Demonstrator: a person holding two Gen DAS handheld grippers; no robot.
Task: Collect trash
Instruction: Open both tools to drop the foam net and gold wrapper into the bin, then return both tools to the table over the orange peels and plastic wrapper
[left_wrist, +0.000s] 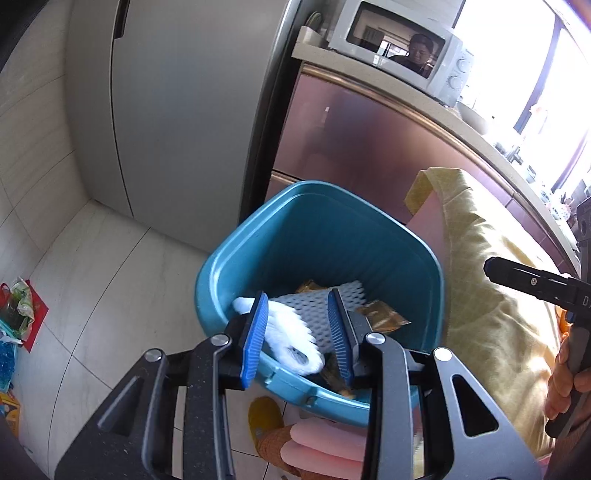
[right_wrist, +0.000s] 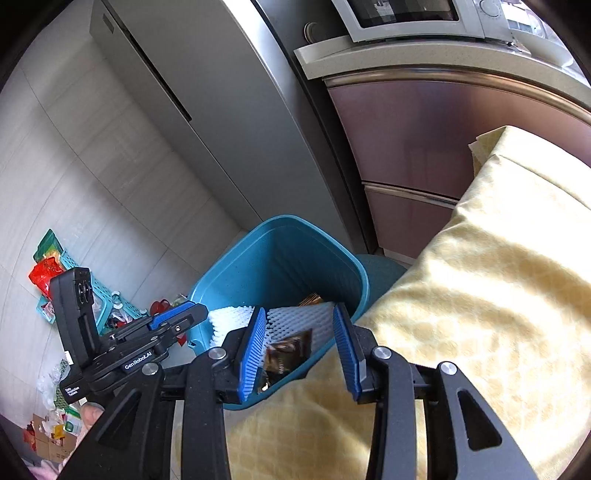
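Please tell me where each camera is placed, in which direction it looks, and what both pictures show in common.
Left wrist: sits on the left gripper, looks down into the bin; a hand shows at right.
Right wrist: sits on the right gripper, looks down over the bin and the yellow cloth; the left gripper shows.
Shared: bin, foam net, fridge, microwave.

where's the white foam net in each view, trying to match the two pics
Left wrist view: the white foam net lies inside the teal bin, lower centre, seen between the blue fingers.
Right wrist view: the same net lies in the bin, lower centre, with a dark wrapper in front of it.
Shared landmark: the silver fridge behind the bin.
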